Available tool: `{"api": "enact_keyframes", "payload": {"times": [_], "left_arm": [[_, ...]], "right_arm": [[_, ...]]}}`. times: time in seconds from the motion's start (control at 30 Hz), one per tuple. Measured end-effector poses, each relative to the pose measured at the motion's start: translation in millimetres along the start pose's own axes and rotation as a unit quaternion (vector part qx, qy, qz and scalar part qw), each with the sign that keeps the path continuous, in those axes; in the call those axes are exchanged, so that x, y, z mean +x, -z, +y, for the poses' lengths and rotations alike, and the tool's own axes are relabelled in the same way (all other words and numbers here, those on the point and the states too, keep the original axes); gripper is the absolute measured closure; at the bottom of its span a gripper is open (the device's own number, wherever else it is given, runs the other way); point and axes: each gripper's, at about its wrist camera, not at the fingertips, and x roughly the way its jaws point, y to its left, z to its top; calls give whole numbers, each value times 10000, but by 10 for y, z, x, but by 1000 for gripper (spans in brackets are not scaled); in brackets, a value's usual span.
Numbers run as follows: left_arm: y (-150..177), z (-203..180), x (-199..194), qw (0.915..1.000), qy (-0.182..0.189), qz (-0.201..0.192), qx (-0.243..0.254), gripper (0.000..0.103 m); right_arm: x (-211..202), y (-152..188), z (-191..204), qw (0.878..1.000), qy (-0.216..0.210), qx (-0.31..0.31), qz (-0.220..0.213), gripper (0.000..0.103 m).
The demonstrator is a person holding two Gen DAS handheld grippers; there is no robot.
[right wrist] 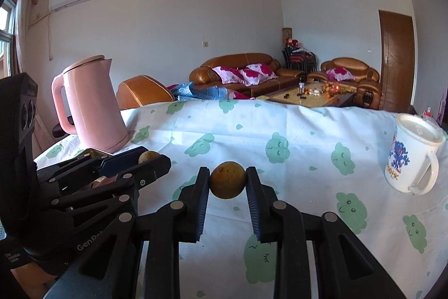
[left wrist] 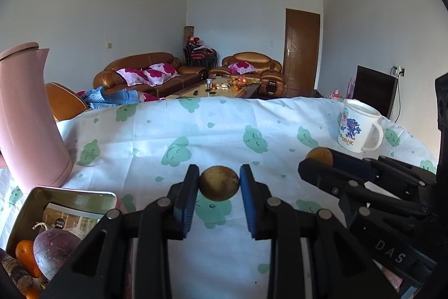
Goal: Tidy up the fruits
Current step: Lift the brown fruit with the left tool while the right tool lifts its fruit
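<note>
My left gripper is shut on a small round brown fruit, held above the white cloth with green clouds. My right gripper is shut on a second brown fruit of the same kind. Each gripper shows in the other's view: the right one at the right with its fruit, the left one at the left with its fruit. A metal tin at the lower left holds an orange, a dark purple round fruit and other pieces.
A pink kettle stands at the left next to the tin. A white printed mug stands at the right of the cloth-covered table. Behind the table's far edge are brown sofas and a coffee table.
</note>
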Motion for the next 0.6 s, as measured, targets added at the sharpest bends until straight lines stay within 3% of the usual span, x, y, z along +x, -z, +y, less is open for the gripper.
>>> {"api": "enact_keyframes", "payload": {"times": [0.6], "left_arm": [[24, -58, -191, 9989, -144, -417, 144, 72]], "right_arm": [[-184, 20, 96, 9987, 171, -227, -435, 75]]}}
